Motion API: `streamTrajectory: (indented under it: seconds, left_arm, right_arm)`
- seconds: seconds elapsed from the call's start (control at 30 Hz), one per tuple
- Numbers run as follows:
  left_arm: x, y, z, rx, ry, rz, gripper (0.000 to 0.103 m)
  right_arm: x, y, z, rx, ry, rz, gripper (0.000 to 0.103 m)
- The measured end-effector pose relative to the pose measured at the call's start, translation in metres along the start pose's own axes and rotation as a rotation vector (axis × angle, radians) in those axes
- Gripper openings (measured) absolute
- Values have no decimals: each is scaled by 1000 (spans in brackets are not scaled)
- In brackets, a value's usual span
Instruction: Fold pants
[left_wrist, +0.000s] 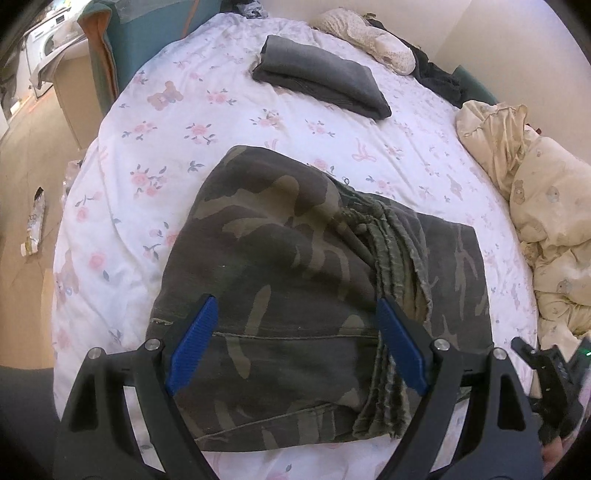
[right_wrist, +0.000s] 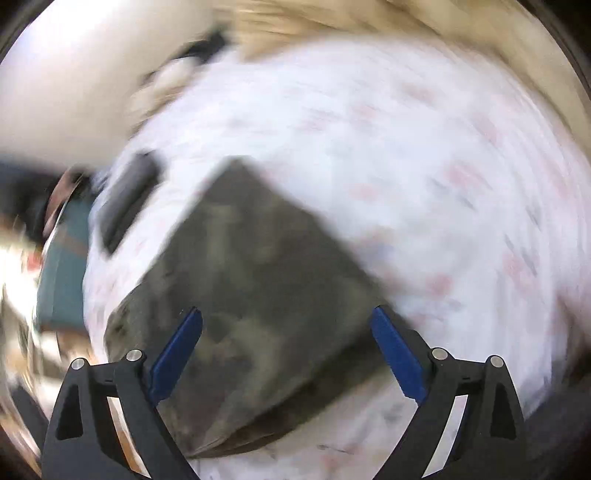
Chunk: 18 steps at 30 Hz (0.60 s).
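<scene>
Folded camouflage pants (left_wrist: 295, 266) lie on the flowered white bed sheet (left_wrist: 177, 140), their frayed hems bunched along the right of the fold. My left gripper (left_wrist: 295, 301) hovers over them, open, its blue pads (left_wrist: 192, 343) wide apart with nothing pressed between them. The right wrist view is smeared by motion. It shows the camouflage pants (right_wrist: 251, 295) as a dark block under my right gripper (right_wrist: 286, 312), which is open with nothing held. In the left wrist view part of the right gripper's body (left_wrist: 546, 373) shows at the lower right edge.
A folded grey garment (left_wrist: 321, 75) lies farther up the bed. A crumpled cream duvet (left_wrist: 546, 221) lines the right side and a pillow (left_wrist: 369, 40) lies at the head. The bed's left edge drops to the floor, where a small packet (left_wrist: 35, 221) lies.
</scene>
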<state>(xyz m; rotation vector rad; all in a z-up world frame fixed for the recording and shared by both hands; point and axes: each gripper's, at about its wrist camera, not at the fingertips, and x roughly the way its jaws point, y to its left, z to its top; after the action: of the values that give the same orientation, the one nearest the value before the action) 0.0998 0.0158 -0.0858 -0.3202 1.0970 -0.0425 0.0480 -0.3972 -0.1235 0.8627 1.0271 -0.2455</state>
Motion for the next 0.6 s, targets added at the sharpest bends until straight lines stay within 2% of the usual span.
streamTrajectory:
  seconds: [0.07,0.17,0.23,0.3,0.4,0.43,0.5,0.6]
  left_arm:
    - [-2,1,-1,2,-5,-3,85]
    - [-3,1,-1,10,-11,3,85]
    - [-3,3,-2,6,-10,3,85]
    - [-4,4,-2,5,-15,4,85]
    - [-7,4,-4,16,-29,6,85]
    - [-8,3,-4,23,-32,0,85]
    - [-11,1,-6,45,-41,-1,85]
    - [-15,1,-5,84,-31,3,85]
  right_arm:
    - [7,-29,3,120,10,-15,95]
    - [13,-50,3,165,-3,-64,95]
    - [32,-59,1,211,69,-26,93]
    - [41,-62,1,207,93,-7,89]
    - [47,-46,-4,157,115,66,62]
    - [48,-42,-6,142,124,74,44]
    - [43,-34,-9,83,75,26,18]
    - [20,-13,-11,-12,-10,44,14]
